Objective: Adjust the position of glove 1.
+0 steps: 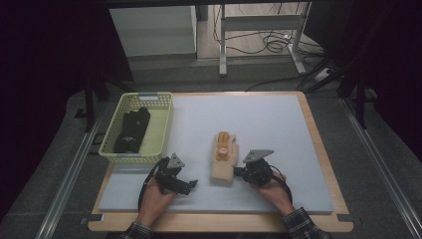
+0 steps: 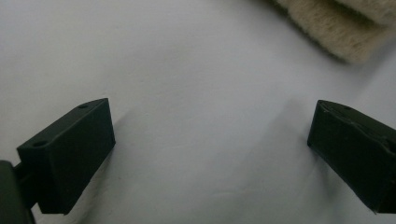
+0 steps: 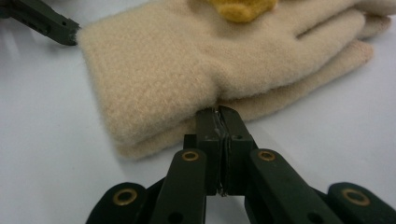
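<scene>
Gloves [image 1: 223, 158], cream-coloured and fuzzy, lie stacked flat near the middle of the counter [image 1: 278, 124], with a yellow patch on top. In the right tool view, the right tool [image 3: 219, 112] has its jaws pressed together, pinching the edge of the gloves by the cuff. In the left tool view, the left tool [image 2: 210, 140] stands spread over bare counter. The high view adds a yellow basket [image 1: 161, 127] holding something black [image 1: 132, 130].

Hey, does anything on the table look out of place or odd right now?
Nothing looks spilled or damaged. The beige gloves lie stacked on the grey mat, slightly askew, their fingers not lined up. The right tongs are shut at the gloves' edge; whether any fabric is pinched is unclear. A black glove lies in the yellow basket.
</scene>
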### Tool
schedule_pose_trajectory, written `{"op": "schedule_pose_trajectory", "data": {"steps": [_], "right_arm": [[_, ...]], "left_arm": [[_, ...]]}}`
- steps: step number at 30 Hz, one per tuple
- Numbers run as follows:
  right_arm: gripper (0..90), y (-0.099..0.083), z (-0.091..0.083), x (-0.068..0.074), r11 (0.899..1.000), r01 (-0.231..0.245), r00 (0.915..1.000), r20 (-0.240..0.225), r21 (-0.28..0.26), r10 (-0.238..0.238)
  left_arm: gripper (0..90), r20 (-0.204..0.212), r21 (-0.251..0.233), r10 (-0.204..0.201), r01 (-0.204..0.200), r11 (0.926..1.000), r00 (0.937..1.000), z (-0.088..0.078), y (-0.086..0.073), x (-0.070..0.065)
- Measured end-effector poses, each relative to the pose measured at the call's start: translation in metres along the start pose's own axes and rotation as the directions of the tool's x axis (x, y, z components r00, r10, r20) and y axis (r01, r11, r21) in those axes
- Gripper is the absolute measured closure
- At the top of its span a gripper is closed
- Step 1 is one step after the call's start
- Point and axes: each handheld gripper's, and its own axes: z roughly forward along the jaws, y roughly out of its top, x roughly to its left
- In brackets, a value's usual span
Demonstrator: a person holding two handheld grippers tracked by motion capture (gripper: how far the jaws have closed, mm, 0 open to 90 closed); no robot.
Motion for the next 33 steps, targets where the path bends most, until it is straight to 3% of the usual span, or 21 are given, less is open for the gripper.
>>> {"op": "schedule_pose_trajectory", "data": {"steps": [12, 15, 19, 28, 33], "right_arm": [[85.9, 0.013, 0.019, 0.012, 1.0, 0.02, 0.9994, -0.029, -0.013, -0.02], [85.9, 0.017, 0.025, 0.014, 1.0, 0.023, 0.9992, -0.033, -0.015, -0.023], [85.6, 0.023, 0.032, 0.018, 0.999, 0.032, 0.9989, -0.033, -0.015, -0.033], [84.8, 0.04, 0.052, 0.028, 0.998, 0.055, 0.9984, -0.009, -0.012, -0.055], [81.0, 0.042, 0.054, 0.03, 0.999, 0.053, 0.9986, -0.009, -0.012, -0.053]], "left_arm": [[2.1, -0.01, -0.015, 0.002, -0.002, 0.9999, 0.9999, -0.002, -0.001, -0.001], [1.6, -0.01, 0.003, 0.012, -0.012, 0.9999, 0.9999, -0.005, -0.004, -0.001], [1.3, 0.004, 0.003, -0.006, 0.006, 1.0, 1.0, -0.008, -0.008, 0.005], [1.1, 0.007, 0.009, 0.003, -0.003, 1.0, 1.0, -0.008, -0.008, 0.006], [1.1, 0.006, 0.01, 0.003, -0.003, 0.9999, 1.0, -0.008, -0.008, 0.005]]}}
